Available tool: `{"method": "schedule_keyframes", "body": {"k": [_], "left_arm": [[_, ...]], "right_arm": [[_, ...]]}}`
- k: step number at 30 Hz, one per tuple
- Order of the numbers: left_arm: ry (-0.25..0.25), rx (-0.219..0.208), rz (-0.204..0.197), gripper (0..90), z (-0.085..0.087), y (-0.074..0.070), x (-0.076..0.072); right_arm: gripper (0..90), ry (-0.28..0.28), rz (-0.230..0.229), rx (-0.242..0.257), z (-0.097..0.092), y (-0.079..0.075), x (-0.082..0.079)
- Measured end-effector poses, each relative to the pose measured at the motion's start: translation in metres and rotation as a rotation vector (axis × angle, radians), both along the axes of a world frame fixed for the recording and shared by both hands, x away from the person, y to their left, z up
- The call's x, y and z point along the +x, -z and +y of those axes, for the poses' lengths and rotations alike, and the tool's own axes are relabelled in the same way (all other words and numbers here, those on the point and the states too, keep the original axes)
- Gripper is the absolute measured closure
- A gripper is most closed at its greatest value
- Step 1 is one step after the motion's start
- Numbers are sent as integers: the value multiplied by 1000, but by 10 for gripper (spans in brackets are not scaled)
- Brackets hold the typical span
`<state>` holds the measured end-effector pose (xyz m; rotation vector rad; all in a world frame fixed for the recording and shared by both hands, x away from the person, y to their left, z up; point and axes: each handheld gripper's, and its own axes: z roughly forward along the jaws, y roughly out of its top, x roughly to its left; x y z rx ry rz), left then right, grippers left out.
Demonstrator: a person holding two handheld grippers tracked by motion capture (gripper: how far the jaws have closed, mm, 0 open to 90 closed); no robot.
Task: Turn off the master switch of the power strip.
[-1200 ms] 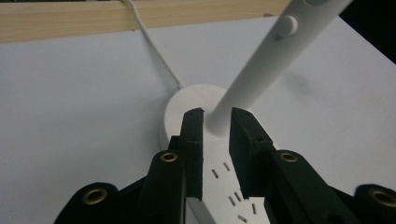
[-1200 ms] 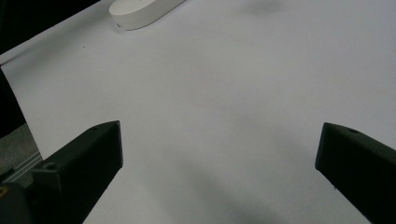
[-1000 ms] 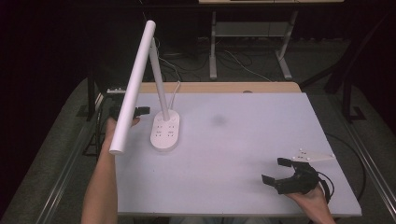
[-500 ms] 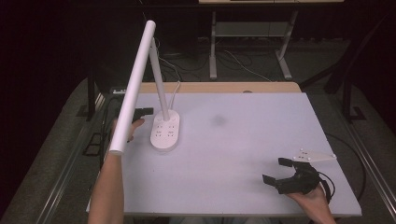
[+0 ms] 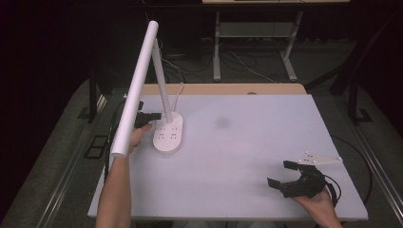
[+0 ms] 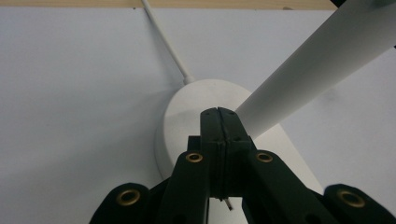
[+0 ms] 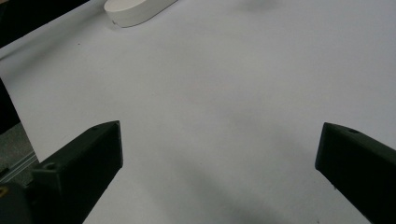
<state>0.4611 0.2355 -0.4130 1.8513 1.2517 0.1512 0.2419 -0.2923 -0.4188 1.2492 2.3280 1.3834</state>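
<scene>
Lamp [image 5: 167,133] stands at table's [image 5: 247,142] far left. Left gripper [image 6: 219,116] clenched empty just above lamp base — press straight down, w/ light force. Right gripper [image 5: 292,176] released, well apart.

No legible text, label or number anywhere — markings on the lamp base [image 5: 168,137] too small to read.

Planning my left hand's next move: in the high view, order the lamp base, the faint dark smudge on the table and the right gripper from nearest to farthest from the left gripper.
1. Lamp base: right beside the shut left gripper, far left.
2. Dark smudge: mid-table.
3. Right gripper: open, near right corner.
</scene>
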Motion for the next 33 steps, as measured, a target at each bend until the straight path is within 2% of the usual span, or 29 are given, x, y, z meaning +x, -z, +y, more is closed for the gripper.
{"method": "schedule_keyframes", "body": {"k": [12,15,18,23,27,31,33], "left_arm": [[-3,20,17,898,-4,11,1],[-1,6,15,898,-4,13,2],[-11,11,11,898,-4,13,2],[-19,-35,30,898,-1,16,4],[-17,-39,42,898,0,18,5],[-23,-86,68,900,3,20,7],[-26,-102,69,900,4,21,6]], "right_arm": [[2,-1,1,-4,0,1,0],[3,1,1,-5,0,1,0],[3,0,1,-5,0,1,0],[2,2,0,-6,0,1,0],[2,2,-8,-10,1,1,0],[3,4,0,-9,0,1,0],[2,5,-5,-11,0,1,0]]}}
